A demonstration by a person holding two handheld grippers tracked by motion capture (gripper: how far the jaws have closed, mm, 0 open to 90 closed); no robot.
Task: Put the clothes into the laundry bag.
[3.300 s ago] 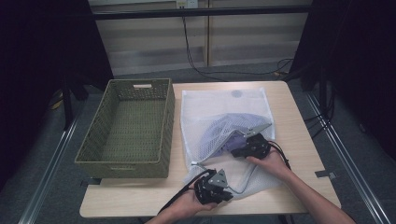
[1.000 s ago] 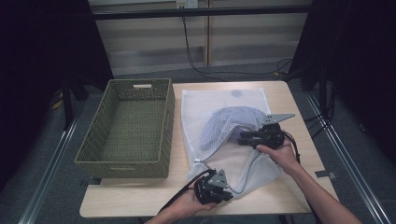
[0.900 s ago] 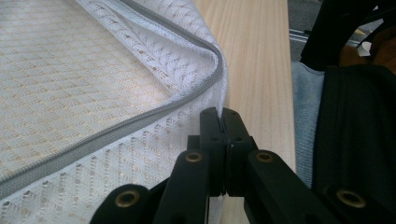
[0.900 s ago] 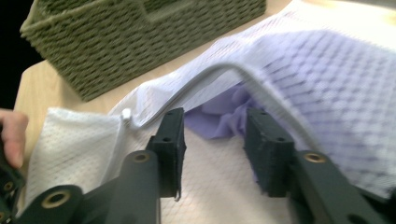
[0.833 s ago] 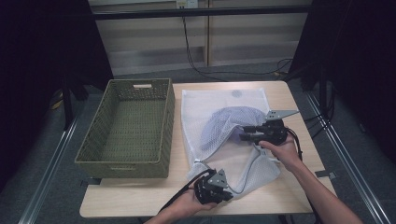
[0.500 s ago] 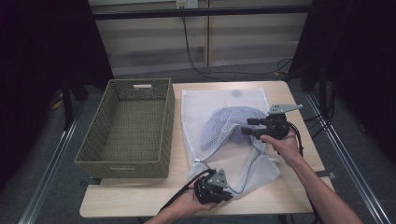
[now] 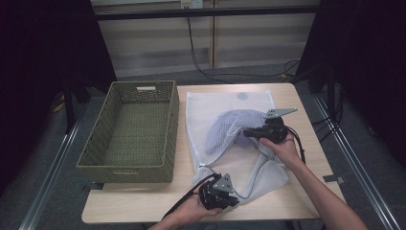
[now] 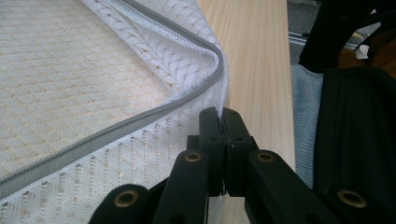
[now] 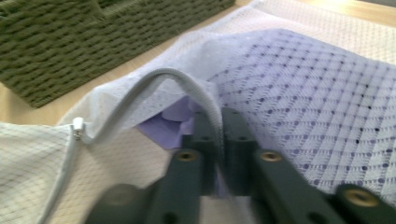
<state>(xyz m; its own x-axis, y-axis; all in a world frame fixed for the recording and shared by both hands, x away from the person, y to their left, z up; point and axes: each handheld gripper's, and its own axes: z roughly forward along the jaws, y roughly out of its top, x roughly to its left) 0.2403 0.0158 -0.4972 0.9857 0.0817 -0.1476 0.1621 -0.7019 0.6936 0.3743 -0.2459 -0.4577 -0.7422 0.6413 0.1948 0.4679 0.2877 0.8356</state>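
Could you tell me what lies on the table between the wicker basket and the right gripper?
In the high view, the white mesh laundry bag with a purple garment inside spans from the basket to the right gripper.

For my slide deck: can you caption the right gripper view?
Right claw shut on the grey zipper edge of a white mesh bag, lifting it open over purple cloth.

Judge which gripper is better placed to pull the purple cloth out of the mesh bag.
Right, probably: the right gripper sits at the opening beside the cloth, though shut on the bag edge. The left gripper pins the near corner.
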